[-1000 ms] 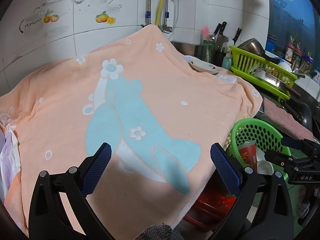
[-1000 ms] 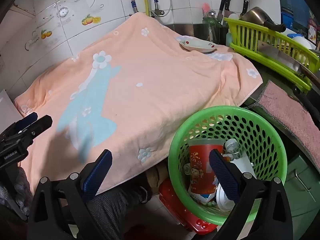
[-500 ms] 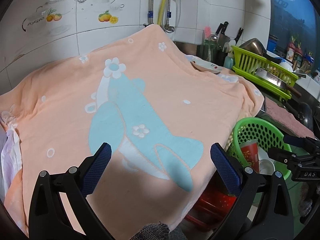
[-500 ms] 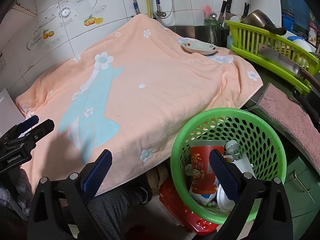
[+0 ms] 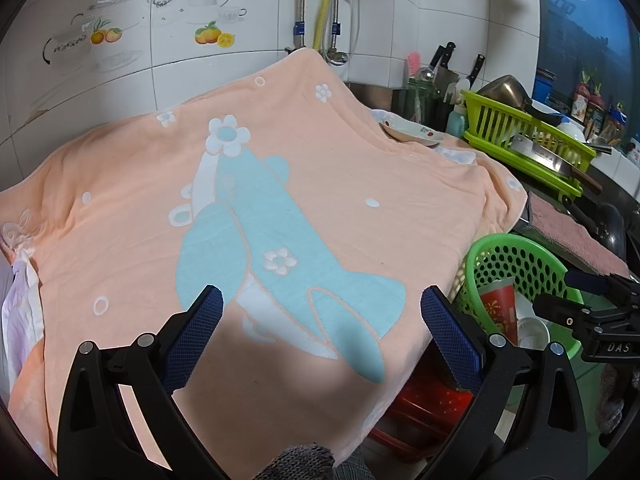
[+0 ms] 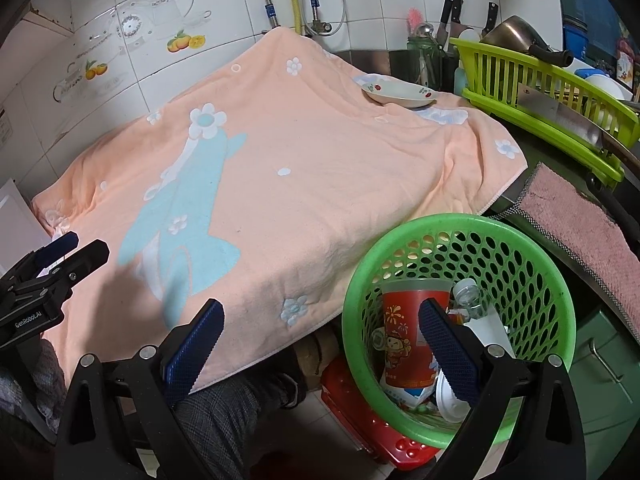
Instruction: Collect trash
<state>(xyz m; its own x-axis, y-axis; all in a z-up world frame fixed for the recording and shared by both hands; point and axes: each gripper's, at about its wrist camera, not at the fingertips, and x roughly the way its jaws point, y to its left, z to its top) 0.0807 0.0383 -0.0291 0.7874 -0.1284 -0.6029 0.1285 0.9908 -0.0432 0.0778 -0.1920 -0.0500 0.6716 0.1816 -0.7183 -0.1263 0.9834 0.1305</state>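
A green perforated basket (image 6: 560,280) stands beside the counter, at the right in the left wrist view (image 5: 520,256). It holds a red paper cup (image 6: 404,320), a clear bottle (image 6: 468,296) and white cups (image 6: 450,396). My left gripper (image 5: 320,336) is open and empty above the peach towel (image 5: 280,200). My right gripper (image 6: 320,340) is open and empty, near the basket's left rim. The towel (image 6: 300,168) covers the counter.
A white dish (image 6: 400,94) lies on the towel's far corner. A lime dish rack (image 6: 540,92) with pans, a knife holder (image 6: 428,60) and a pink mat (image 6: 580,232) are on the right. A red stool (image 6: 360,412) sits under the basket. White paper (image 5: 20,312) lies at the left.
Both grippers have pulled back and risen slightly, so the towel and basket look a little farther away. Both stay open and empty.
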